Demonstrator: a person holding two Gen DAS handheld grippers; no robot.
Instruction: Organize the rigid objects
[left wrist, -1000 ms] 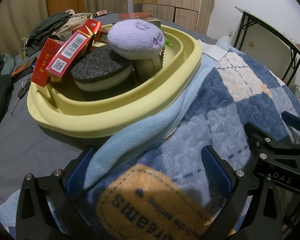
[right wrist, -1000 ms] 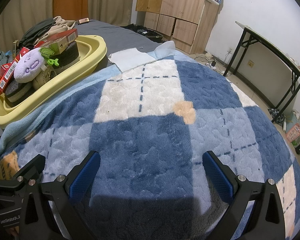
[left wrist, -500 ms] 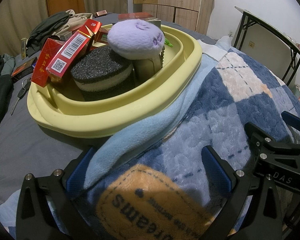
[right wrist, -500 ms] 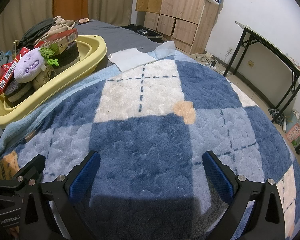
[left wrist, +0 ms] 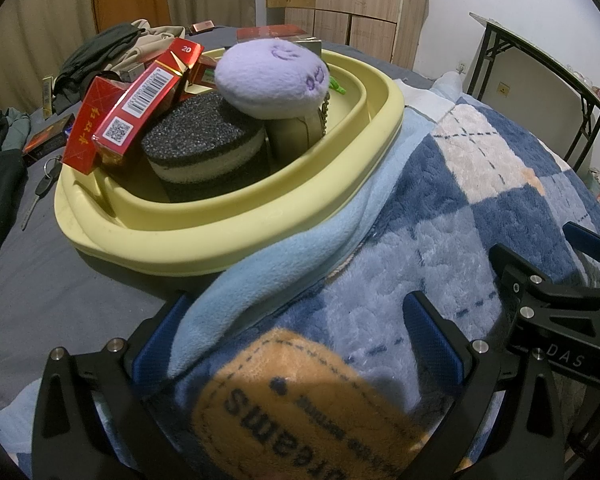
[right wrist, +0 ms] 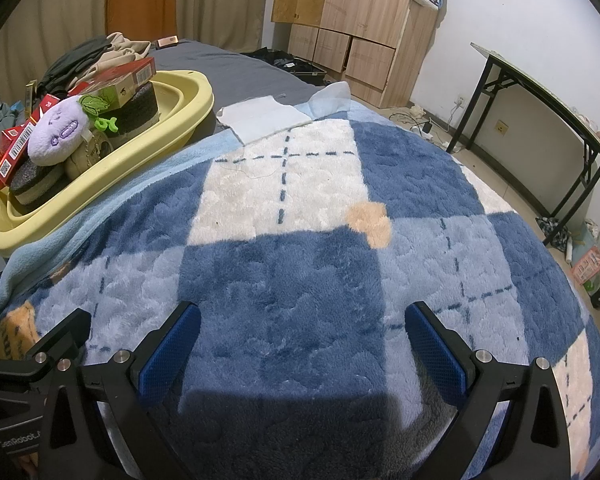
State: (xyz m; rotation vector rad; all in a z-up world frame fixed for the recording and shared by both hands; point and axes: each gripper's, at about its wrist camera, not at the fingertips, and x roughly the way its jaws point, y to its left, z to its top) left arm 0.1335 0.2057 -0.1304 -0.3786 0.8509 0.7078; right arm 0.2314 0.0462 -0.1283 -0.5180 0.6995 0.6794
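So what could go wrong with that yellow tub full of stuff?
The yellow basin is piled high. The purple plush toy sits atop a black sponge and could roll out if nudged. The red boxes lean tilted over the rim and might slide onto the gray sheet. The basin's near edge meets the bunched blanket, so tugging the blanket might tip it. Both the left gripper and right gripper are open and empty.

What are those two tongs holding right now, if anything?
Nothing. The left tongs and the right tongs are both open over the blanket, with only fleece between their tips. The yellow basin and its contents sit untouched.
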